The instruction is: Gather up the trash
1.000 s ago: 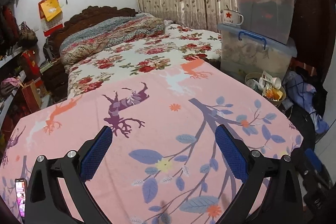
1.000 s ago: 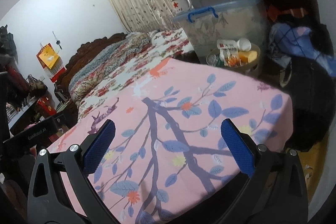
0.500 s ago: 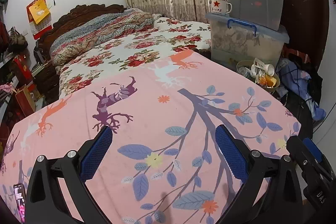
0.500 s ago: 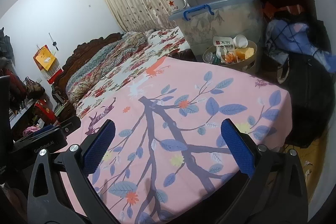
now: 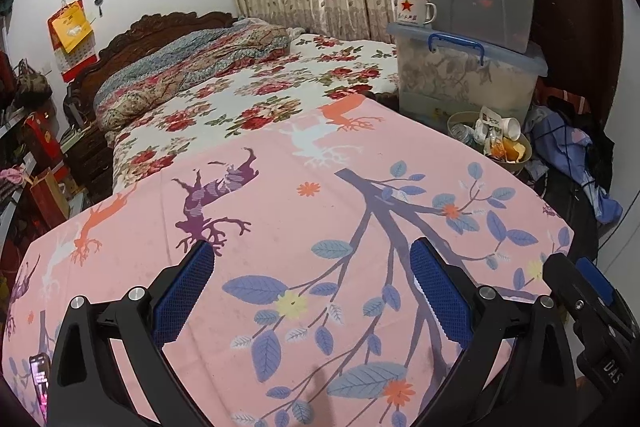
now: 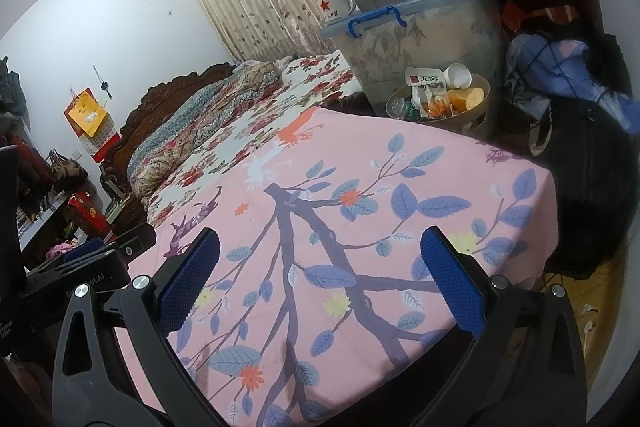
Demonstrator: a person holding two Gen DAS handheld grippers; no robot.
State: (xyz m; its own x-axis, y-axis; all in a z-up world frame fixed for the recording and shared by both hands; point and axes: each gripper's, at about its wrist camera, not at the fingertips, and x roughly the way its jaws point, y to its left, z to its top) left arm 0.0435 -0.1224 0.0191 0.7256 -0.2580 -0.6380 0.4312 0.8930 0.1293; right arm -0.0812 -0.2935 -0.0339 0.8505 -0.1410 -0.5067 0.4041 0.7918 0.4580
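Trash sits piled in the tan bin [image 6: 476, 107] on the floor beyond the far corner of the pink tree-print cloth [image 5: 340, 227], at the foot of the stacked plastic storage boxes [image 5: 468, 67]: a white packet, a paper cup and orange scraps heaped to the rim, so probably the drop point. Left gripper [image 5: 312, 287] and right gripper [image 6: 320, 273] both hover low over the cloth, side by side, aimed forward toward bin and bed [image 5: 260, 95]. Both jaws stand wide apart, holding nothing.

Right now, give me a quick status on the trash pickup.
Left gripper and right gripper open, empty. Trash basket beside pink sheet, already full. Nothing in the way.
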